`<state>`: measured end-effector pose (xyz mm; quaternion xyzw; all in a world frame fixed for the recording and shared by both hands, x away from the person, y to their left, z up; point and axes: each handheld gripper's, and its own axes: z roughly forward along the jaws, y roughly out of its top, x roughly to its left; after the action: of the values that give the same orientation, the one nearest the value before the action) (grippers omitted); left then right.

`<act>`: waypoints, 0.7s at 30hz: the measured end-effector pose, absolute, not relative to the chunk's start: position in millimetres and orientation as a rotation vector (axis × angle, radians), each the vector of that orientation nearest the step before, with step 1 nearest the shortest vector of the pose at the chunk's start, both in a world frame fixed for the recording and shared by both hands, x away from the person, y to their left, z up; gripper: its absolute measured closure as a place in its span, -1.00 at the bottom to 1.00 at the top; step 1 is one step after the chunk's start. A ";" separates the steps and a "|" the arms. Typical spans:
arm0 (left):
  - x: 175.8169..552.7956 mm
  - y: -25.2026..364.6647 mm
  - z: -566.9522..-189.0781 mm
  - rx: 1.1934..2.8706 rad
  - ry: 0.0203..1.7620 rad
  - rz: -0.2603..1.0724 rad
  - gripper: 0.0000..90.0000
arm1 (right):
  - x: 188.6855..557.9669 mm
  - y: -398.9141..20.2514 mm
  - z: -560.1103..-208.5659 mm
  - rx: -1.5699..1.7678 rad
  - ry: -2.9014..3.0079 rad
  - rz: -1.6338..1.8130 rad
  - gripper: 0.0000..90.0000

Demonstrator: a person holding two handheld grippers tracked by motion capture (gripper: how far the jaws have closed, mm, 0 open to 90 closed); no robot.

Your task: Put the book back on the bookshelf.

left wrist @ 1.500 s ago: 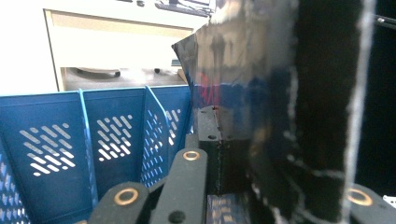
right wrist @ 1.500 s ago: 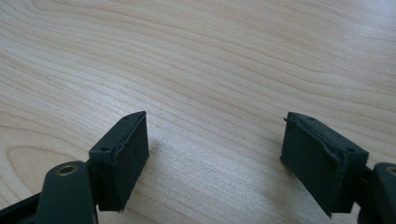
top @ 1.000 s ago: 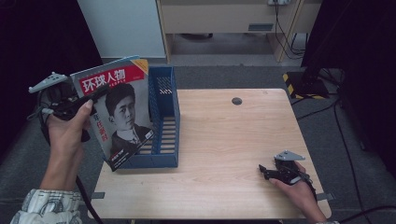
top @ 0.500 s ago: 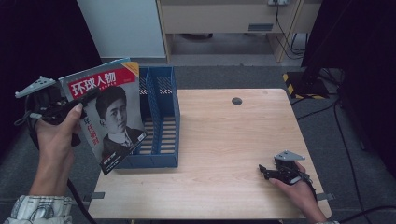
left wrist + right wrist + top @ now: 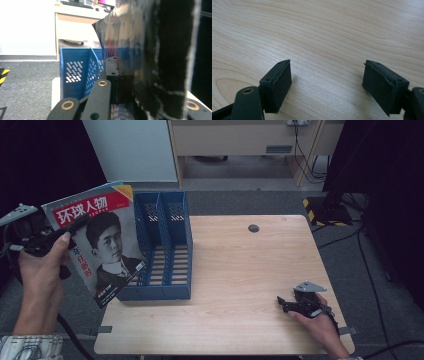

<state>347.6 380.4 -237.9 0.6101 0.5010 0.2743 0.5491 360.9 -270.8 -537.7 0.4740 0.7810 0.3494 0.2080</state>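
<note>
Beside blue file rack (image 5: 165, 251), left gripper (image 5: 75, 226) clamps magazine (image 5: 97, 245) — masthead 环球人物

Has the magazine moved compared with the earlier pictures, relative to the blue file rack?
Yes. The magazine, clamped in the left hand-held gripper, has shifted leftward, away from the blue file rack, uncovering more of its dividers.

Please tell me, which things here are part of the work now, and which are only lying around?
Part of the work:
- magazine, clamped in the left gripper
- blue file holder on the table

Only lying around:
- small dark round thing near the table's far edge
- right gripper, resting with jaws open and nothing between them
</note>
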 end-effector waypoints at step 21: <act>374.2 403.7 -245.7 1.432 1.223 0.717 0.93 | 360.9 -270.9 -537.6 1.318 2.176 0.972 -0.48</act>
<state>374.2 403.7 -245.7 0.6009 0.5130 0.3010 0.5340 360.9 -270.9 -537.6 0.4733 0.7817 0.3491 0.2076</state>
